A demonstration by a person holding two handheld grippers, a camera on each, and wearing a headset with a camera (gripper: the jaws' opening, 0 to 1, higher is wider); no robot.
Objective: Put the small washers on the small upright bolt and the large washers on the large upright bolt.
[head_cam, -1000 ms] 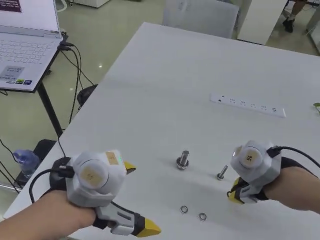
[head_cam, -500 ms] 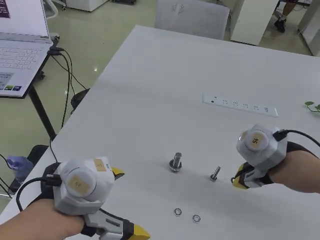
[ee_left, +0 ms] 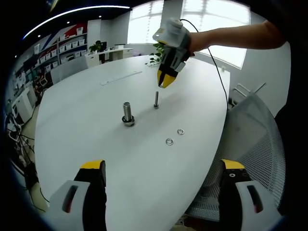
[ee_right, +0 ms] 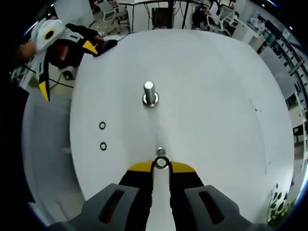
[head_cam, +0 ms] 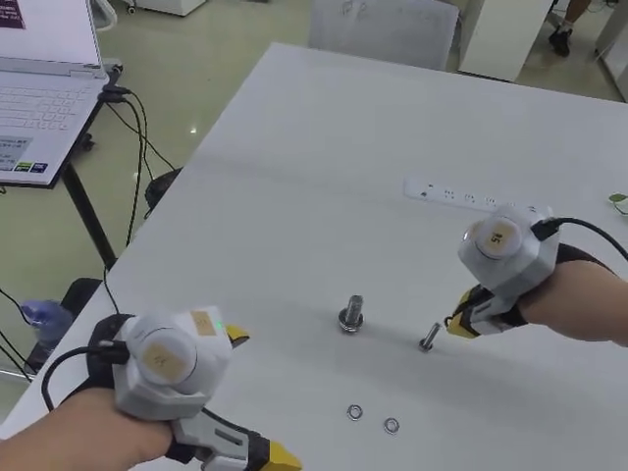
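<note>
While right tongs [ee_right: 161,166] pinch washer [ee_right: 158,162], left tongs [ee_left: 163,166] gape

We read one mark only: a round sticker [head_cam: 500,236] atop the right gripper [head_cam: 457,327], behind its jaws, bearing what looks like 35. The laptop [head_cam: 44,103] labels are too small for us.

Left tongs [head_cam: 260,397] and right tongs [head_cam: 459,327]: pale grey housings, yellow tips, round tan labels, black cables.

Bright, even light, blown-out windows [ee_left: 219,21], soft shadows, fisheye-bent edges
</note>
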